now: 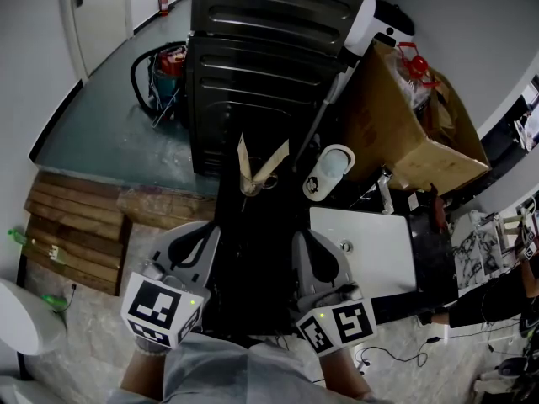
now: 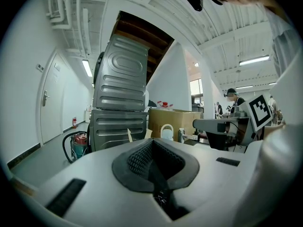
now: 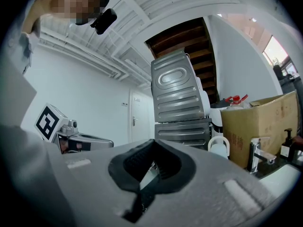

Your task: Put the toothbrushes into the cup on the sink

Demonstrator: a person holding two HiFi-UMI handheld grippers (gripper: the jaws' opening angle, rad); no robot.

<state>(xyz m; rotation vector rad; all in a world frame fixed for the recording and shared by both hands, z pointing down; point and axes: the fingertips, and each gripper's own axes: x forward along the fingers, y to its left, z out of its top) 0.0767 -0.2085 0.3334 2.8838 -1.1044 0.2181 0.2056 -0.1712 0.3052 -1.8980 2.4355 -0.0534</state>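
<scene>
Two pale beige sticks [image 1: 272,162], seemingly toothbrush handles, lean apart in a small cup [image 1: 250,187] on the dark counter just ahead of both grippers. Their tips [image 2: 129,135] also show in the left gripper view. My left gripper [image 1: 202,239] is held low at the near left and is shut with nothing in it; its dark pads [image 2: 142,157] meet. My right gripper [image 1: 305,244] sits beside it, also shut and empty, with its pads [image 3: 163,162] together. The white sink [image 1: 370,255] lies right of the right gripper, its faucet [image 1: 386,188] at the back.
A white jug [image 1: 328,172] stands right of the cup. Stacked dark metal appliances [image 1: 269,66] rise behind the counter, a cardboard box [image 1: 421,133] at the right. Wooden pallets [image 1: 76,225] and a red vacuum [image 1: 168,66] are on the floor to the left.
</scene>
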